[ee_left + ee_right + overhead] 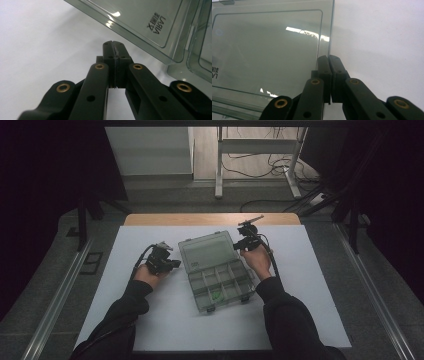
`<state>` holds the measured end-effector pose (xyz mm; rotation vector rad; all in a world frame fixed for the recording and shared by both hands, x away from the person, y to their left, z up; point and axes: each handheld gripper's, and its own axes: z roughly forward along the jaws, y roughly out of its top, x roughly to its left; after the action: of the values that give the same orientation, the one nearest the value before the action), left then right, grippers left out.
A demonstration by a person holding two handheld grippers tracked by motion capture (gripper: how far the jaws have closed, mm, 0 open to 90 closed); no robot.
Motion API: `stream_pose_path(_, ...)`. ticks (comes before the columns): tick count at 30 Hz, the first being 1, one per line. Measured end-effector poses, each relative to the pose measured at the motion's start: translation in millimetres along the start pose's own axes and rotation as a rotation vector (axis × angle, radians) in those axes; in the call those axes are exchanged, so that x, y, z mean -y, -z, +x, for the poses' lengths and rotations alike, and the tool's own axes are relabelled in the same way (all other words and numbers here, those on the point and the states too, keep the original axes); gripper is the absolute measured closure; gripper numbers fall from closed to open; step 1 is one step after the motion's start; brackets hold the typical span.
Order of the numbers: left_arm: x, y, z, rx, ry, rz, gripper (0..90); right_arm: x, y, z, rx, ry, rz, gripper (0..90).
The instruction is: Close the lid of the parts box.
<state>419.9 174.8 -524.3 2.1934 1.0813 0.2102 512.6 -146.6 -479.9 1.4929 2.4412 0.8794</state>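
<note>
Black grippers (115, 48) (328, 61) closed, empty.

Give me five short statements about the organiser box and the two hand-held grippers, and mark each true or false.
1. The organiser box lies open, its lid folded back. True.
2. The left hand-held gripper has its jaws spread wide. False: they are shut, with nothing between them.
3. The right hand-held gripper is at the lid's edge. True.
4. Something green lies in one compartment. True.
5. The box stands on bare wood. False: it is on a white table top.
</note>
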Motion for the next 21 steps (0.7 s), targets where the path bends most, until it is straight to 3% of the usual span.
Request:
stream_pose_path(5,-2.8,-5.2,-4.8,-0.023,-0.024,0.005,89.8,1.7,0.3,-1.0,-0.001,-0.004,-0.003,88.3)
stream_pose_path(12,-4.6,-9.0,1.6,-0.008,0.018,-0.027,89.9,1.8,1.2,0.1,-0.001,-0.001,-0.015,88.2)
stream_pose_path(21,-12.1,-10.5,5.7,-0.012,0.013,-0.084,89.9,2.9,6.4,1.0,-0.007,-0.010,-0.047,87.7)
